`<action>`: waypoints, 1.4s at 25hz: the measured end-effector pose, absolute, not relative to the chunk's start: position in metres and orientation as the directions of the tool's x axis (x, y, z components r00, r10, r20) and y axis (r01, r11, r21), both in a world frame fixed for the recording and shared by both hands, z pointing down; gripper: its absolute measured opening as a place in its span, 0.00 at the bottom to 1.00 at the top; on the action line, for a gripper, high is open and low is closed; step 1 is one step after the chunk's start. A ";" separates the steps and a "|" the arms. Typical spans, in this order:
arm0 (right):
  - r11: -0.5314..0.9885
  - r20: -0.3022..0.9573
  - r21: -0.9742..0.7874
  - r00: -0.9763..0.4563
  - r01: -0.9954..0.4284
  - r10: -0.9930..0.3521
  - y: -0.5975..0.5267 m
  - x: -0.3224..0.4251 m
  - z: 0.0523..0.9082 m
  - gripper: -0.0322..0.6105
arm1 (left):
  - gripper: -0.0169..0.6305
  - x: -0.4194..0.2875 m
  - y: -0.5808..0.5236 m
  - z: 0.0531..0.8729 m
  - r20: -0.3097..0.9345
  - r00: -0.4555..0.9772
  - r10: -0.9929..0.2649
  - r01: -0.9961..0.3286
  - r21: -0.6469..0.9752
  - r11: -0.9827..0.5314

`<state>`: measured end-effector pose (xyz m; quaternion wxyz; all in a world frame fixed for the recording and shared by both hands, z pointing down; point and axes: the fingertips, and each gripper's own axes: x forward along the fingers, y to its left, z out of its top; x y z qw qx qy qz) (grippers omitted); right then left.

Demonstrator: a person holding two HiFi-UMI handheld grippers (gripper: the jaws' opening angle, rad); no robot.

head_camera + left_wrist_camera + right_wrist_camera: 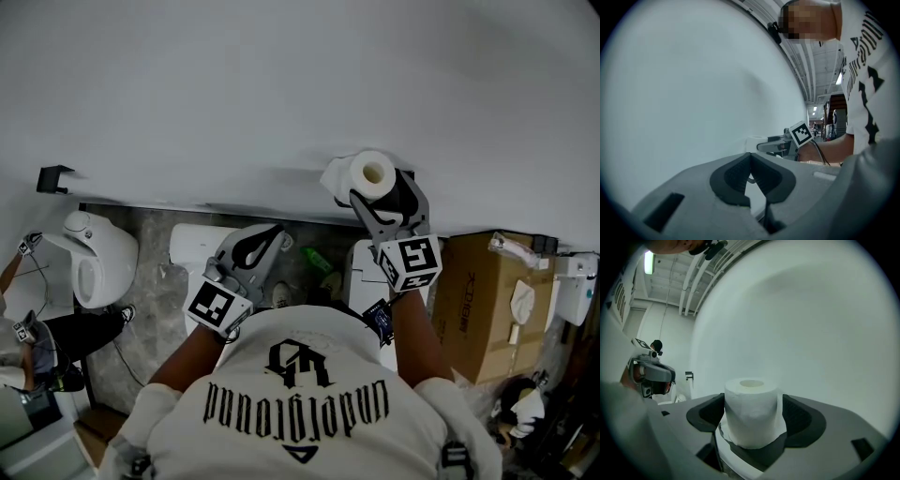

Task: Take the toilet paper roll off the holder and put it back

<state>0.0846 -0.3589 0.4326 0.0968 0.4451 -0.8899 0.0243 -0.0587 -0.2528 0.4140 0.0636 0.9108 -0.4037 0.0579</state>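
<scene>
A white toilet paper roll [372, 175] is held up close to the white wall, its cardboard core facing me. My right gripper [375, 185] is shut on the roll [751, 413], one dark pad pressing each side, and a loose paper tail hangs below. A small black bracket [54, 177] is fixed to the wall far to the left and shows small in the right gripper view as the bracket [688, 376]. My left gripper [258, 246] hangs lower, by my chest, its pads [736, 176] meeting at the tips with nothing between them. From there I see the roll [754, 140] and right gripper [777, 146].
Below the wall stand a white toilet [98, 253], a white tank-like unit [192, 246] and a cardboard box [483, 300] at the right. A green bottle [319, 258] lies on the grey floor. Another person [37, 342] crouches at the far left.
</scene>
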 end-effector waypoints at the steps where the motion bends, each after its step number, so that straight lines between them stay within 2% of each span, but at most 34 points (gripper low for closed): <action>1: 0.596 0.188 0.046 -0.579 -0.802 -0.793 -0.357 0.086 0.430 0.58 | 0.05 -0.060 -0.251 0.414 0.155 0.670 -0.726 -0.741 0.069 -0.668; 10: 0.524 0.145 0.081 -0.510 -0.848 -0.848 -0.327 0.090 0.404 0.58 | 0.05 -0.079 -0.226 0.401 0.114 0.698 -0.707 -0.715 0.049 -0.698; 25: 0.449 0.104 0.126 -0.438 -0.885 -0.893 -0.246 0.051 0.380 0.56 | 0.05 -0.122 -0.178 0.390 0.043 0.763 -0.645 -0.646 0.056 -0.761; 26: 0.446 0.105 0.129 -0.435 -0.886 -0.894 -0.241 0.048 0.380 0.54 | 0.05 -0.124 -0.177 0.390 0.037 0.766 -0.641 -0.642 0.059 -0.764; 29: 0.444 0.102 0.139 -0.433 -0.885 -0.896 -0.225 0.043 0.378 0.39 | 0.05 -0.124 -0.174 0.387 0.015 0.777 -0.629 -0.629 0.059 -0.775; 35: 0.472 0.086 0.158 -0.464 -0.868 -0.882 -0.201 0.042 0.372 0.23 | 0.05 -0.111 -0.169 0.375 -0.034 0.788 -0.614 -0.613 0.033 -0.789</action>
